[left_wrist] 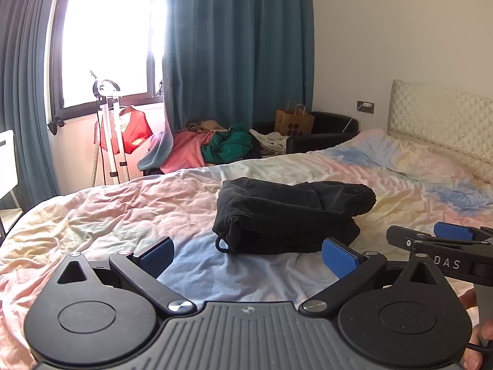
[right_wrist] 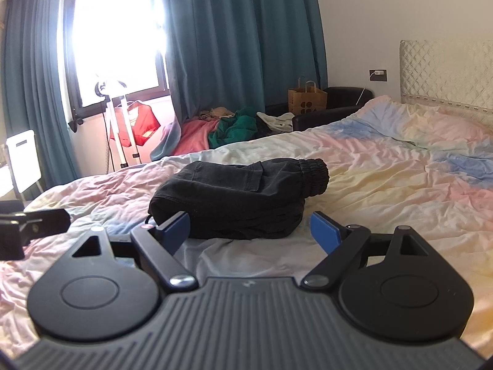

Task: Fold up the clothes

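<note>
**Black trousers folded on bed, both grippers off them**

With both grippers hovering low over the bed (left_wrist: 92,215), I see the folded black trousers (left_wrist: 286,215) lying in a compact bundle mid-bed on the pastel sheet, elastic cuff (right_wrist: 314,175) pointing right, drawstring loop at the near left corner. My left gripper (left_wrist: 248,254) has its jaws spread wide, nothing between them, blue pads (left_wrist: 337,257) just short of the bundle's near edge. My right gripper (right_wrist: 249,231) is also wide open and empty, pads flanking the bundle's near side; contact I can't tell. Far left: window (left_wrist: 107,37), teal curtains (left_wrist: 237,46), clothes pile (left_wrist: 215,148).
</note>
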A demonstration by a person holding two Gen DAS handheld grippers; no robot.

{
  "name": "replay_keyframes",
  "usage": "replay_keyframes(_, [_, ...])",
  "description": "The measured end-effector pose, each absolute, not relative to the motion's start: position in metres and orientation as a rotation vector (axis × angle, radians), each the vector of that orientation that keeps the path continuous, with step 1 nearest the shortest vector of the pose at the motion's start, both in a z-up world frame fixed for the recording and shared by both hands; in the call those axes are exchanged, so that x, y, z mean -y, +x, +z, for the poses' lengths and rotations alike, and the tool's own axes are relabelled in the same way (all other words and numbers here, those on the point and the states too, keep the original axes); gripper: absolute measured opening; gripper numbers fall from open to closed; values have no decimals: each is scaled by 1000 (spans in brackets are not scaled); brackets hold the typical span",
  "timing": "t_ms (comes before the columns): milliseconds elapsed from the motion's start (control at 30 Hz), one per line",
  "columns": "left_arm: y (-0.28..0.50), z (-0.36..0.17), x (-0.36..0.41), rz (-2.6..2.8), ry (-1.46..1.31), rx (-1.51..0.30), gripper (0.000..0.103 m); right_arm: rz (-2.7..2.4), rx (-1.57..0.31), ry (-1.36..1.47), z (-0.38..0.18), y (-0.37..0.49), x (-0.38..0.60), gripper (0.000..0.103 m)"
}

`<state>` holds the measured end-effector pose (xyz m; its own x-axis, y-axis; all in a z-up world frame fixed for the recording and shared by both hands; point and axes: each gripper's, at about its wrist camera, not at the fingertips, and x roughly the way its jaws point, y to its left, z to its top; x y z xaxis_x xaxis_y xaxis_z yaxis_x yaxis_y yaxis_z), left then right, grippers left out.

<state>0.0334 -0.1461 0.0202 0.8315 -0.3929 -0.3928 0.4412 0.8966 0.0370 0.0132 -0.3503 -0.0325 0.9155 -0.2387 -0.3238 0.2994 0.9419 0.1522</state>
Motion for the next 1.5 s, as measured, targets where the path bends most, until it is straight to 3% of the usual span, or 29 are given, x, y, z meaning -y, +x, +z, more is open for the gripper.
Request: replay_keyframes(1500, [28,15,140,-412,106,-395,103,-281,-303,124,-35,11,331,87])
